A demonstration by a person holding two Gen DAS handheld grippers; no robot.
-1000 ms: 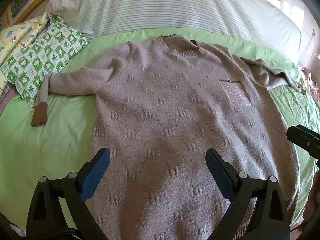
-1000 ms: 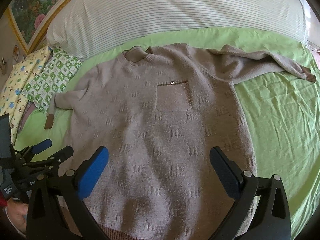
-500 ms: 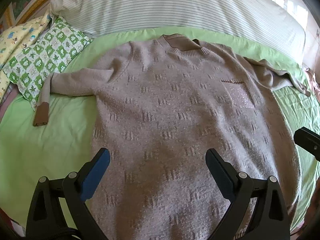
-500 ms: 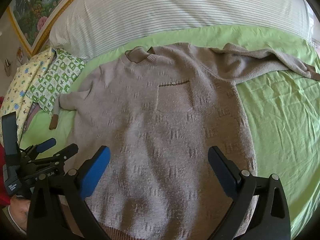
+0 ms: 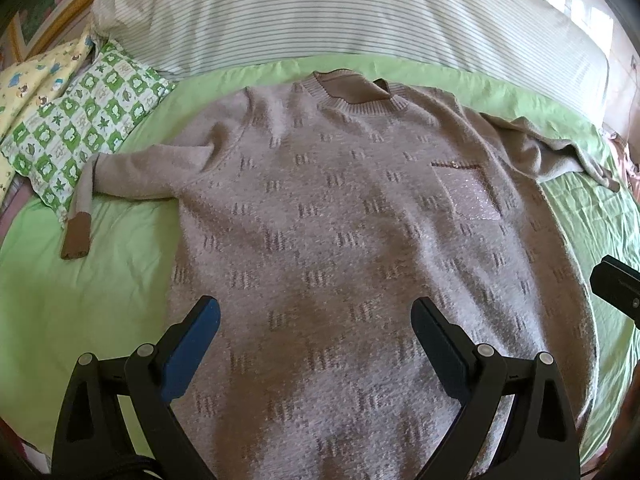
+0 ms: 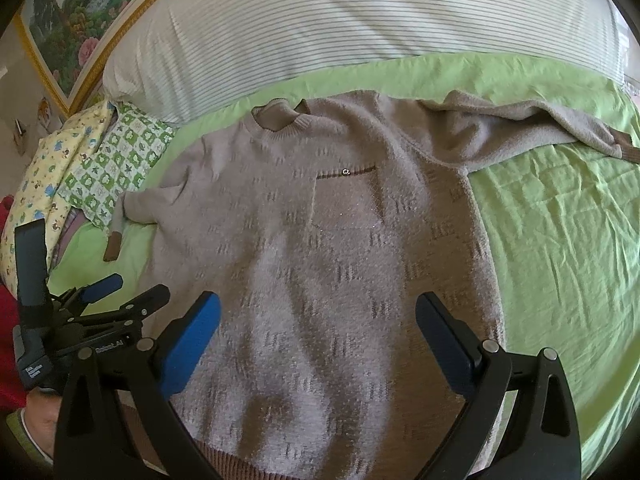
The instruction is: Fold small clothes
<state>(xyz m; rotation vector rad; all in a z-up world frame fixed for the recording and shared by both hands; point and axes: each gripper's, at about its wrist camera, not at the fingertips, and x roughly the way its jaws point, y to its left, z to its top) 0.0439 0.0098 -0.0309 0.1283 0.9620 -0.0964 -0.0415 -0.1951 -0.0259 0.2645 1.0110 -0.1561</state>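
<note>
Sweater (image 5: 340,240) lies flat, front up, on green bed sheet (image 5: 80,300), sleeves spread to either side. Left hand-held gripper (image 5: 316,332) hovers above lower body, fingers wide apart, holding nothing. Right hand-held gripper (image 6: 318,328) likewise spread, empty, above hem. Farther: chest pocket (image 6: 346,200), collar (image 5: 352,94), checkered pillow (image 5: 84,136), striped bolster (image 5: 340,12).
</note>
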